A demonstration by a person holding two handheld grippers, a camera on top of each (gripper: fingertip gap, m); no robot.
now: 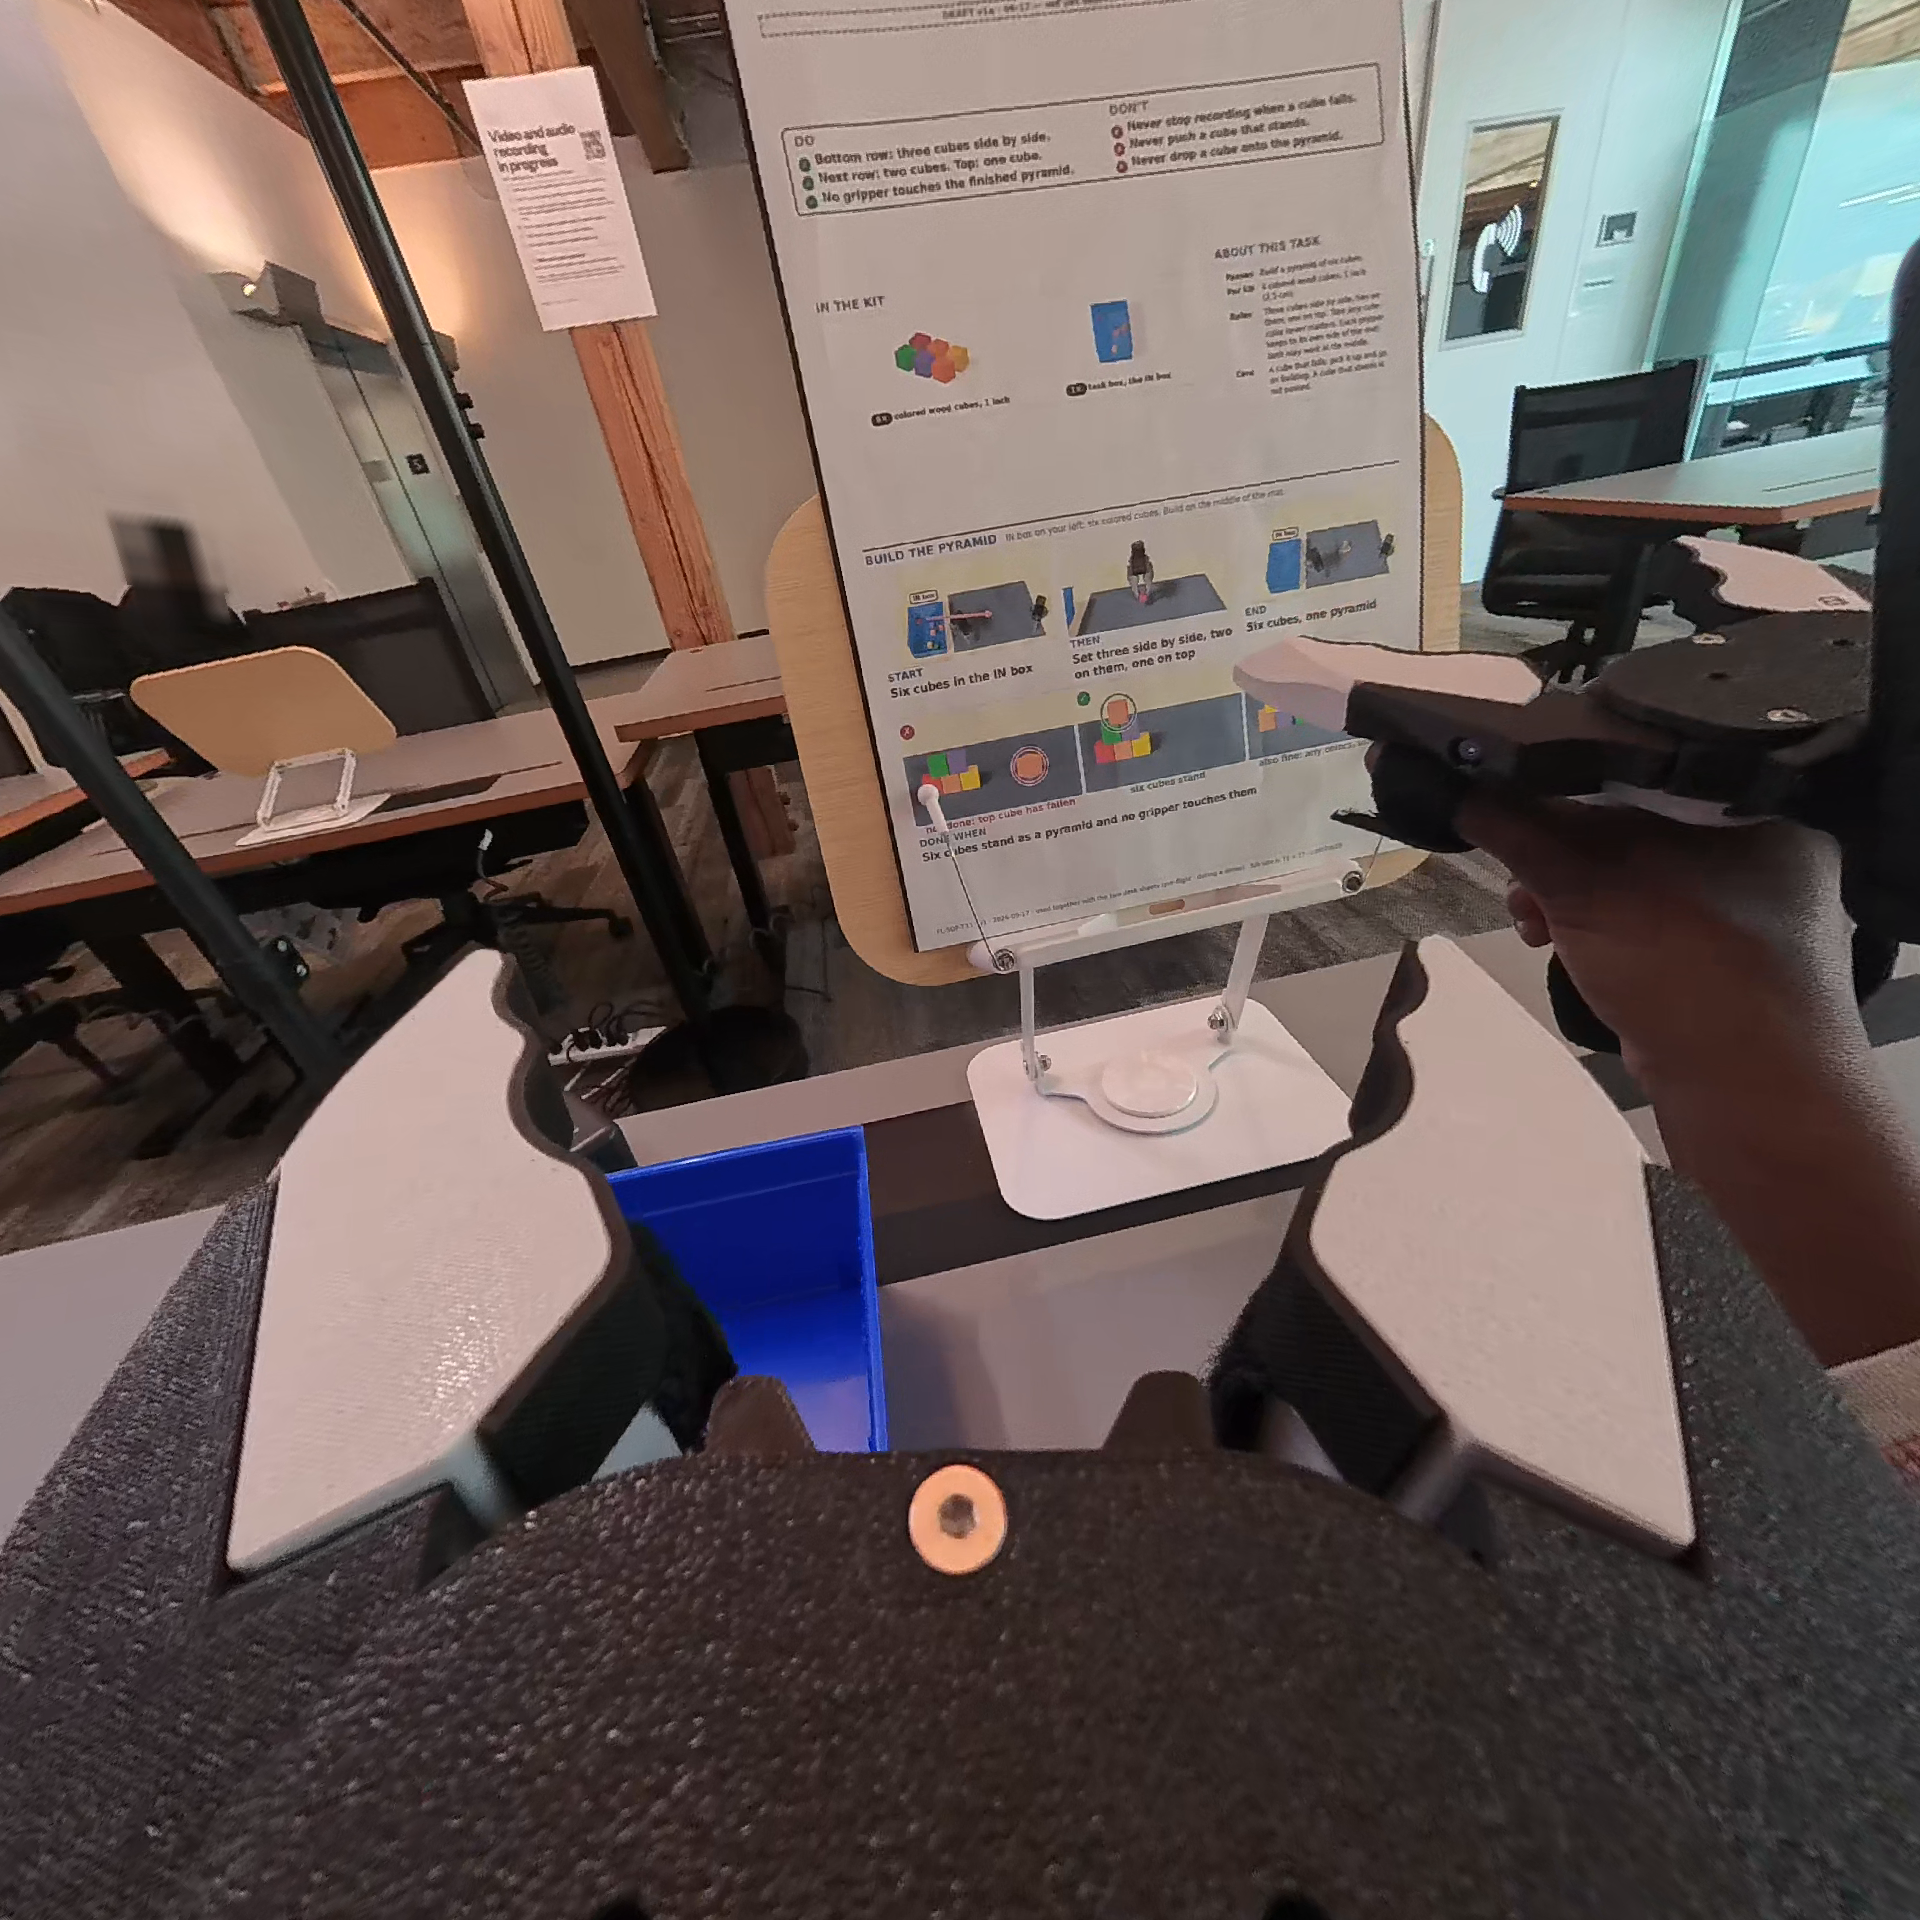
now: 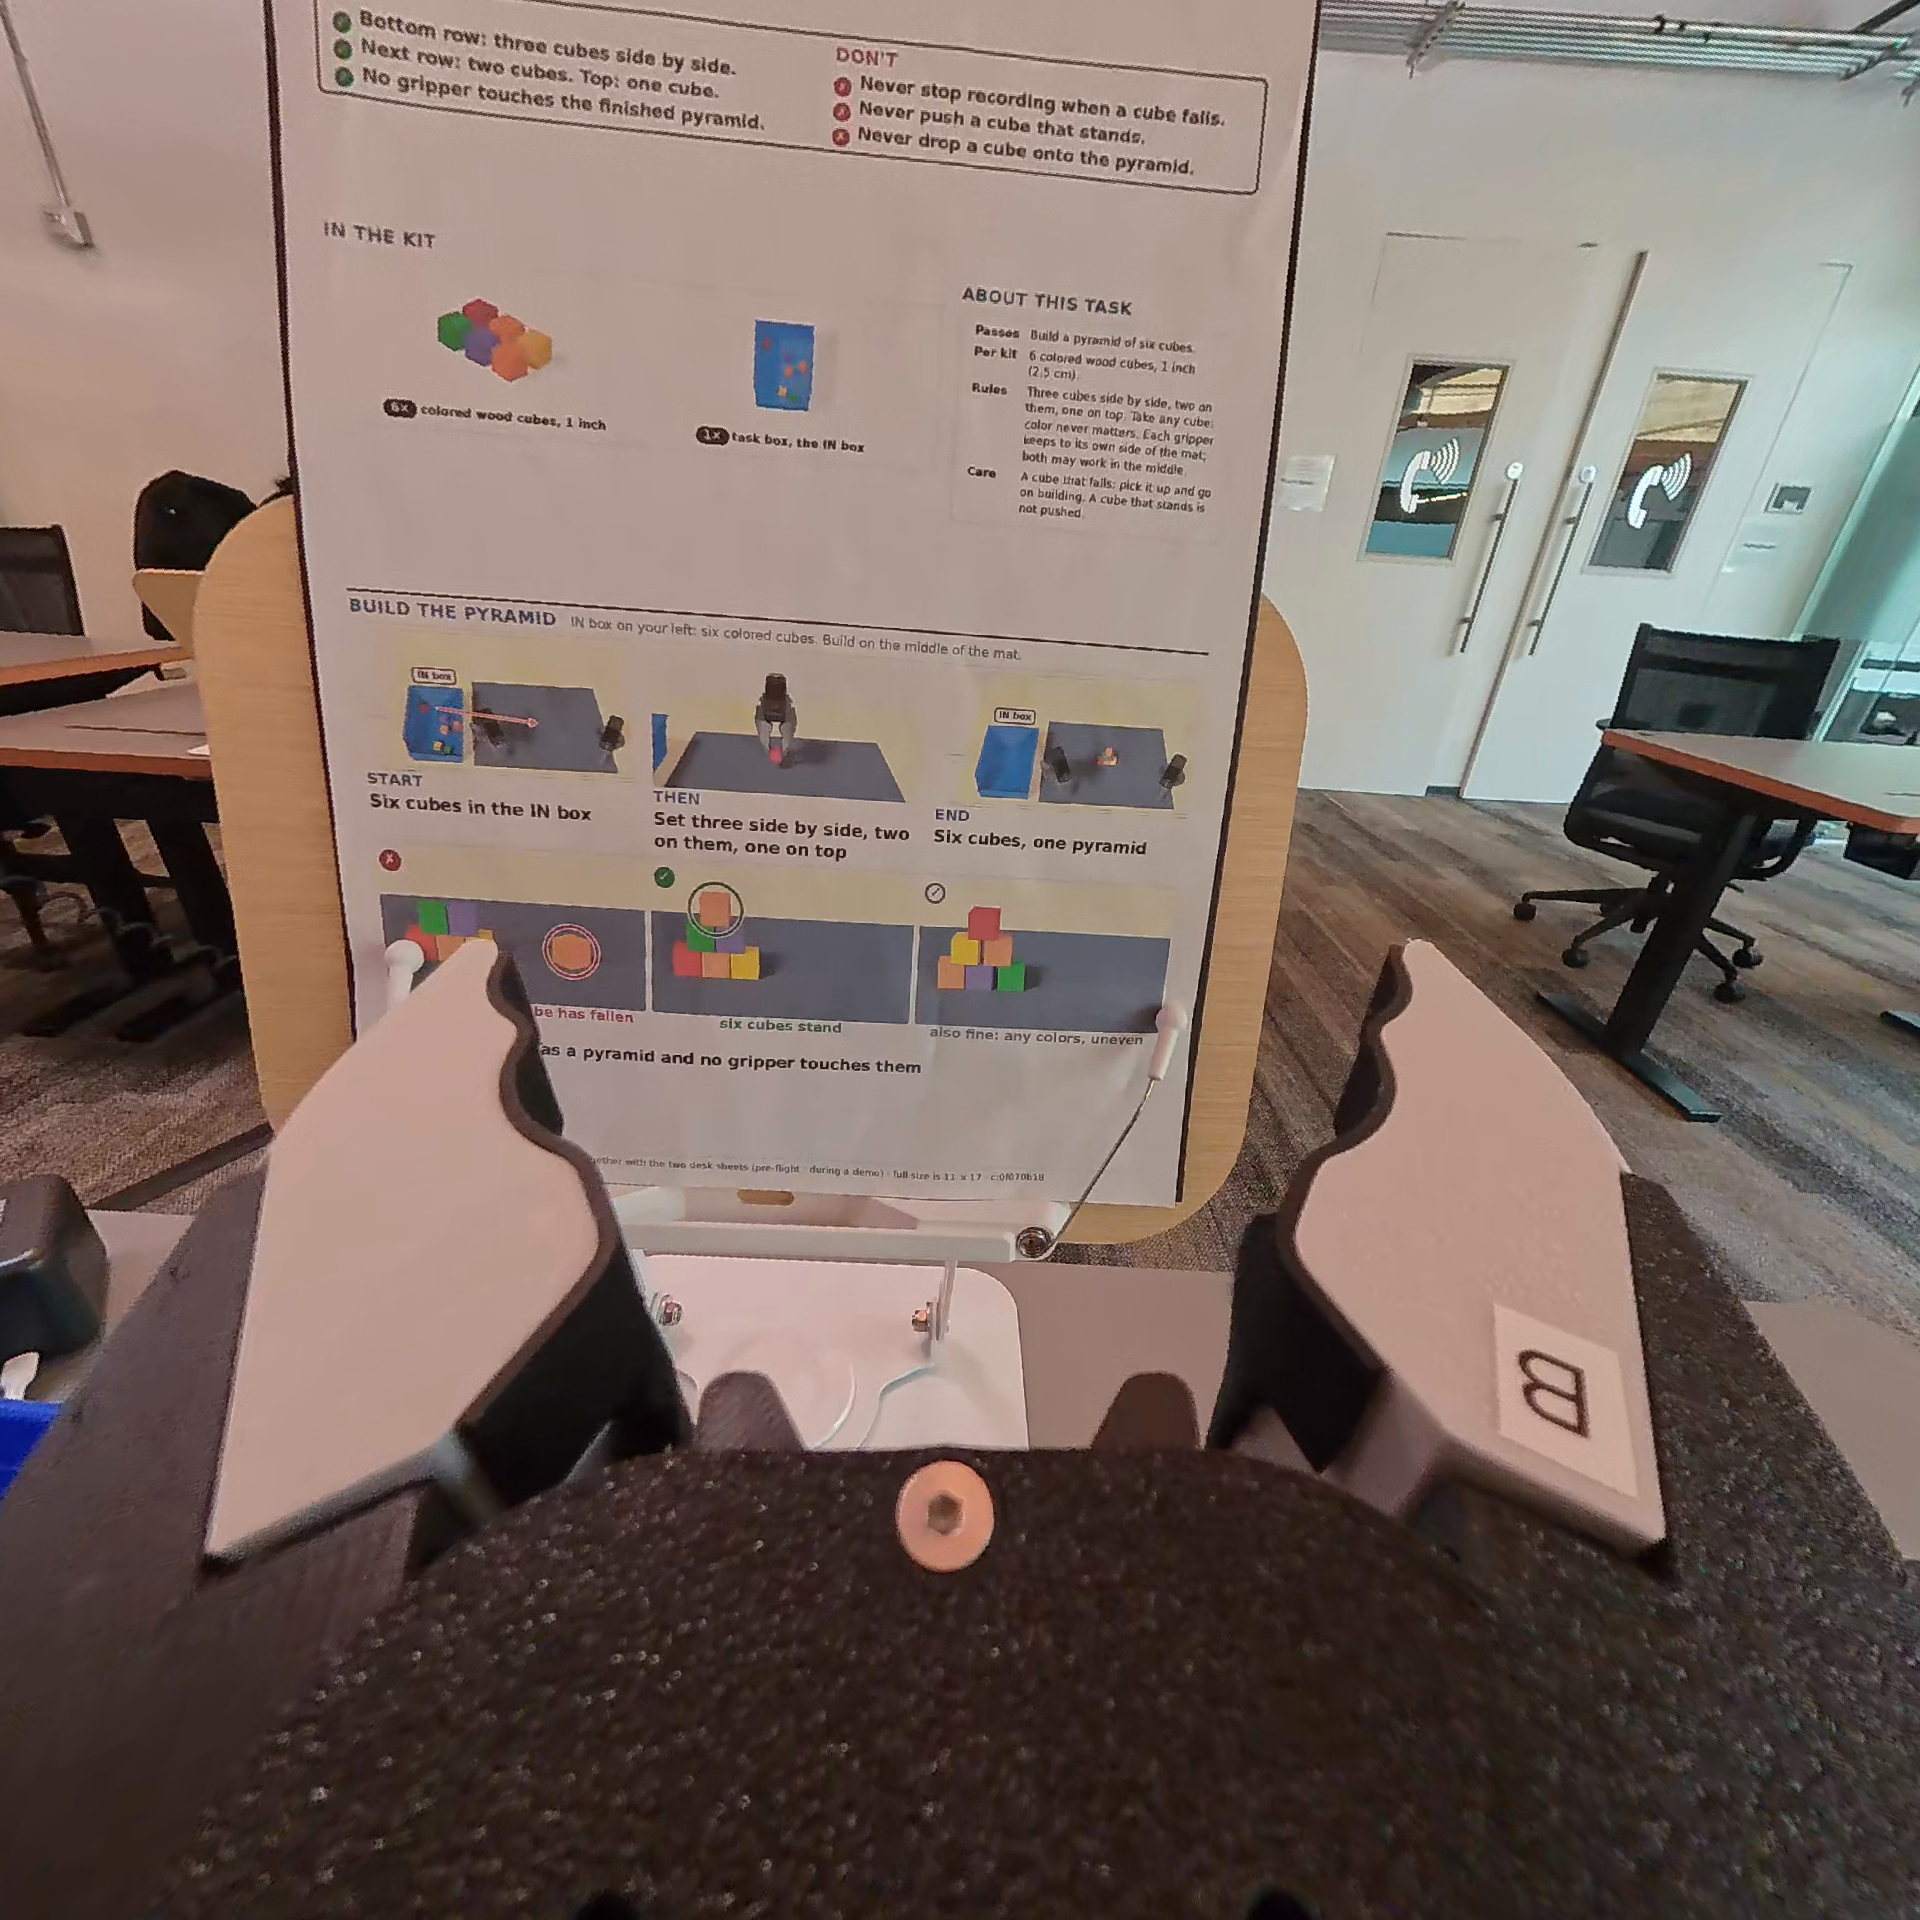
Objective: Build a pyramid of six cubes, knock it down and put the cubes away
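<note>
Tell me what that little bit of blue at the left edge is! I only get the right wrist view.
Observer: It's a blue box. The left wrist view shows it open-topped, between the fingers of the left hand-held gripper, which is open.
Operator: Are any cubes in it?
Observer: The part that shows holds none. The hand-held gripper hides the rest.
Operator: Where is my hand-held gripper, seen from over there?
Observer: The right hand-held gripper is up in the air in front of the instruction sheet, with a hand holding it from below.
</note>
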